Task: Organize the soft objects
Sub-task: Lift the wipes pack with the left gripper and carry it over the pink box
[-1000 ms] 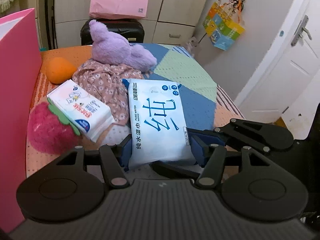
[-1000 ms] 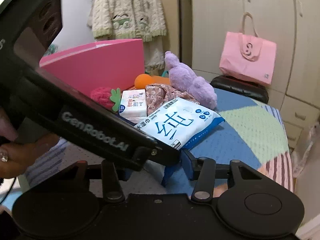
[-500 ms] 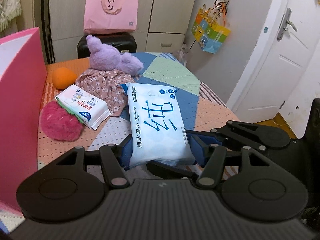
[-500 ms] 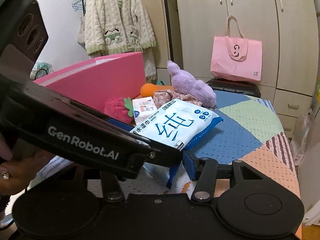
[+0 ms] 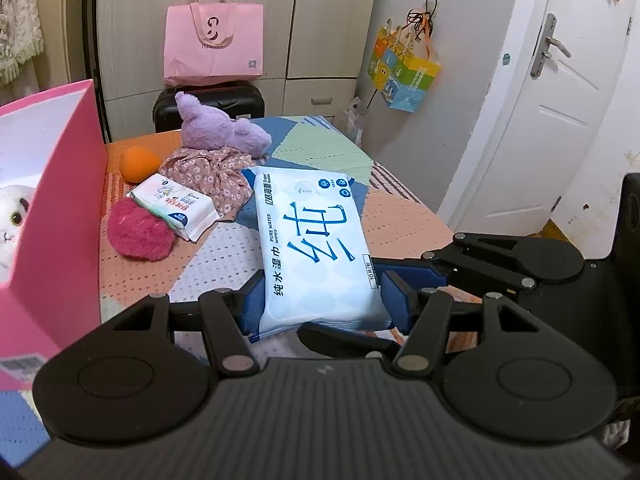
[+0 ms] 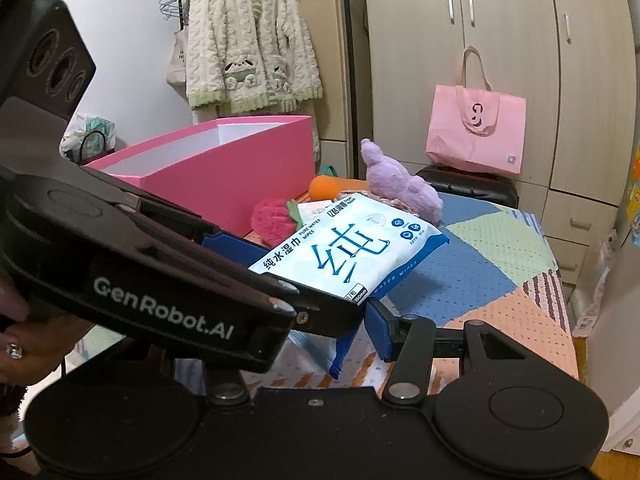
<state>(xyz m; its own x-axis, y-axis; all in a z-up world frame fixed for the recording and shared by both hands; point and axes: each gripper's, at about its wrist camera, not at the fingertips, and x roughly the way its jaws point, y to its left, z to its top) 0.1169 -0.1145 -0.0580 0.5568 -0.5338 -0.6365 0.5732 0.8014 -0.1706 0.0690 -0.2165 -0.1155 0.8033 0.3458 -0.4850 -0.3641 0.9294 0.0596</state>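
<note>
Left wrist view: left gripper (image 5: pixel 320 300) clamps wipes pack (image 5: pixel 316 248), printed "PURE WATER WIPES". Right gripper (image 6: pixel 352 332), beside it, marked "GenRobot.AI" on the left unit; its jaw state cannot be told.

Beige wardrobe (image 5: pixel 224 20) behind, white door (image 5: pixel 560 112) right, pink bag (image 5: pixel 214 46) on black suitcase (image 5: pixel 208 106), cardigan (image 6: pixel 248 40) hanging.

The wipes pack (image 5: pixel 316 240) is glossy, smooth plastic film, as is the smaller pack (image 5: pixel 176 210) by the fuzzy red plush (image 5: pixel 138 232). The purple toy (image 5: pixel 218 130) is matt, shaggy plush; the floral cloth (image 5: pixel 208 174) is thin, crumpled fabric. The pink box (image 6: pixel 224 168) looks like smooth matt card, and the table cover (image 5: pixel 328 148) is dimpled patchwork cloth.
</note>
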